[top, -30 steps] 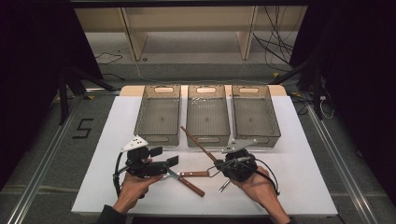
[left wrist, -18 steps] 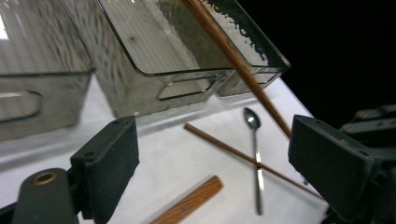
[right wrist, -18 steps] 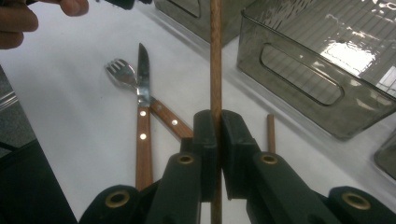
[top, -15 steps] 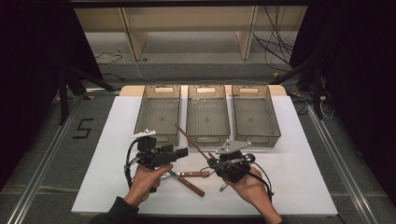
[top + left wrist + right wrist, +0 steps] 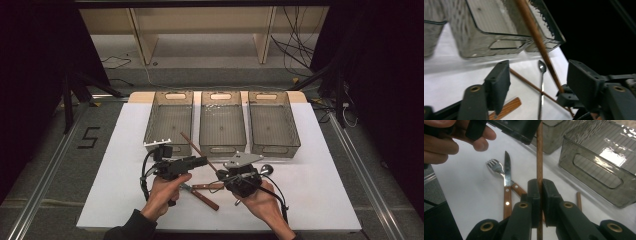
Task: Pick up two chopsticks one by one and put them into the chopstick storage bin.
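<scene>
White table (image 5: 320, 195), right claw (image 5: 539, 192) clamping upright chopstick (image 5: 539, 152)

Left hand (image 5: 161, 192): enters from the table's near edge, wrapped round its gripper.
Left gripper (image 5: 200, 161): held level, pointing right; jaws have just been closing, pads not yet pressing.
Right hand (image 5: 262, 202): enters from the near edge, palm under its gripper.
Right gripper (image 5: 539, 195): jaws clamped tight, pointing left.

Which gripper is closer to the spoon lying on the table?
Right. The right gripper sits just beside the spoon while clamping a wooden chopstick. The left gripper is farther off, on the other side of that chopstick, its fingers closing around it.
</scene>
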A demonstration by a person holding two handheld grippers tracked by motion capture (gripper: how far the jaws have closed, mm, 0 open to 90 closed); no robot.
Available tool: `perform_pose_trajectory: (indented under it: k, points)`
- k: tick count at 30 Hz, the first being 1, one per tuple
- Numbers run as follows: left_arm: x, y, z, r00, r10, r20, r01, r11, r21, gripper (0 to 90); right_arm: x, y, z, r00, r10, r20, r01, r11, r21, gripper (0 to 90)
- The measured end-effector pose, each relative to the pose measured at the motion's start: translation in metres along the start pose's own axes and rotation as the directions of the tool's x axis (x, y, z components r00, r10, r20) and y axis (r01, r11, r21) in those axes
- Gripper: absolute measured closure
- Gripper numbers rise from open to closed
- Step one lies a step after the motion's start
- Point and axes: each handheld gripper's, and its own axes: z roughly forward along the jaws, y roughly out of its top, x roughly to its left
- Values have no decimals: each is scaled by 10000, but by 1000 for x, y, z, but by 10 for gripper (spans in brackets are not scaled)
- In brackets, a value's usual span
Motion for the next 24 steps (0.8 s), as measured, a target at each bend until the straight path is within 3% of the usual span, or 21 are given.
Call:
perform_pose_trajectory:
  k: [16,19,24]
  points:
    - [1,-3,6,9964,-184,823,186,9998,-16,631,5,-2,3,9999,-123,-82,121,9997,-219,858]
    - [3,-5,8,9927,-387,1146,391,9992,-12,673,5,-2,3,9999,-135,-87,133,9996,-251,858]
    - [4,-5,10,9903,-488,1300,489,9988,24,744,5,-3,3,9998,-177,-63,175,9994,-307,858]
